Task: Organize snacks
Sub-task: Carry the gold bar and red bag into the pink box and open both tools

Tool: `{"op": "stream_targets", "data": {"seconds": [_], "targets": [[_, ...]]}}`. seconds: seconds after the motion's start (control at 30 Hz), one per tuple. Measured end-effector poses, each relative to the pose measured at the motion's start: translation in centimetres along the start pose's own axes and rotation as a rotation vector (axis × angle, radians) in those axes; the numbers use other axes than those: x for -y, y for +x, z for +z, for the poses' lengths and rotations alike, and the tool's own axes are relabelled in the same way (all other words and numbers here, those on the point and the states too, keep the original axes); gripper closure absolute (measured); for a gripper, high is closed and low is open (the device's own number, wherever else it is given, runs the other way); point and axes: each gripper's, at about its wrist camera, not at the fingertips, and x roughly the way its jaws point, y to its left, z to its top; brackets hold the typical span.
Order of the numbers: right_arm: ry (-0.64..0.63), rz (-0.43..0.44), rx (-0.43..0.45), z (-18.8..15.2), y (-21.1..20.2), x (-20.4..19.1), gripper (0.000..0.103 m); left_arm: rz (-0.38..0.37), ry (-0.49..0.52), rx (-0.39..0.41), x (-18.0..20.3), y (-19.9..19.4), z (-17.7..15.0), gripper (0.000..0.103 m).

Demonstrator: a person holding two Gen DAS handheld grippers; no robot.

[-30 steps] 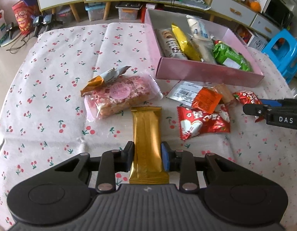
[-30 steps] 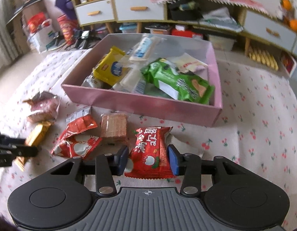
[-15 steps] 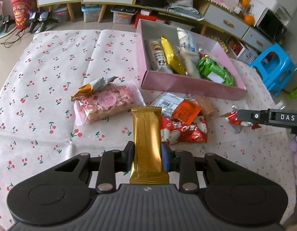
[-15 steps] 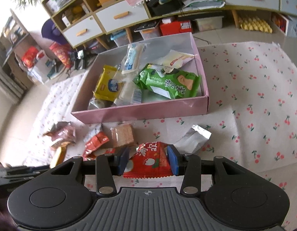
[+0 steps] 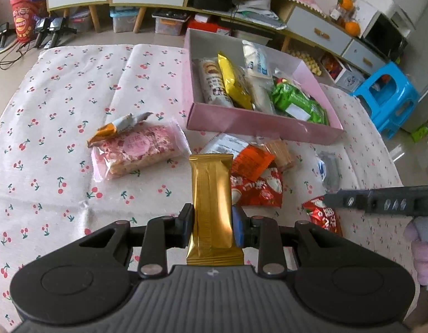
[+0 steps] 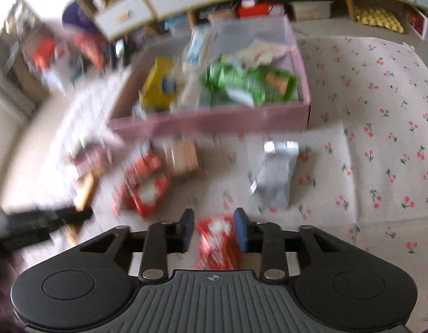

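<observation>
Grippers both raised since a second ago, left gripper [image 5: 212,223] pinching the gold bar [image 5: 212,205], right gripper [image 6: 213,226] pinching a red packet [image 6: 218,240], both snacks clear of the cloth [image 5: 61,116] and judged ready for the pink box [image 5: 258,123].

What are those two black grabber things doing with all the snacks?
A person is tidying snacks into the pink box on the cherry tablecloth. The left gripper is clamped on a gold snack bar, and the right gripper is clamped on a red snack packet. Neither is in the box yet. More packets lie loose on the cloth, like the pink-wrapped cake and a silver packet.
</observation>
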Motion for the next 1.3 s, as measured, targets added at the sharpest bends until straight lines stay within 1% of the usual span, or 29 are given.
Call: {"op": "stream_targets", "data": {"seconds": [0.03,0.07,0.13,0.27,0.4,0.5,0.57,0.63,0.7,0.97,1.17,1.3], "targets": [[-0.026,-0.017,-0.026,-0.3,0.3,-0.3,0.049,-0.001,0.004,-0.003,0.1,0.1,-0.1,0.076],[-0.047,-0.03,-0.041,-0.7,0.5,-0.5,0.045,-0.002,0.008,-0.007,0.2,0.1,-0.1,0.076],[-0.085,-0.045,-0.052,-1.2,0.8,-0.9,0.045,-0.001,0.013,-0.012,0.3,0.2,-0.2,0.076],[-0.112,-0.049,-0.089,-1.8,1.5,-1.4,0.045,0.0,0.021,-0.019,0.7,0.4,-0.4,0.076],[-0.149,-0.077,-0.093,-2.0,1.9,-2.1,0.045,0.001,0.029,-0.023,0.9,0.5,-0.5,0.076],[-0.171,-0.087,-0.093,-2.1,1.9,-2.4,0.051,0.005,0.034,-0.025,0.9,0.6,-0.5,0.076],[-0.184,-0.097,-0.09,-2.2,1.8,-2.5,0.063,0.007,0.035,-0.026,1.0,0.7,-0.4,0.076],[-0.18,-0.094,-0.09,-2.0,1.8,-2.5,0.064,0.009,0.035,-0.025,1.0,0.7,-0.4,0.076],[-0.174,-0.082,-0.089,-1.9,1.7,-2.4,0.067,0.009,0.033,-0.022,1.0,0.7,-0.4,0.076],[-0.152,-0.056,-0.053,-1.4,0.8,-2.5,0.07,0.007,0.025,0.0,1.0,0.1,-0.2,0.076],[-0.1,-0.021,0.0,-0.5,-0.7,-2.0,0.07,0.006,0.01,0.017,1.0,-0.2,0.2,0.076],[-0.069,-0.005,0.054,0.2,-2.0,-1.8,0.07,0.008,0.01,0.031,1.3,-0.4,0.6,0.076]]}}
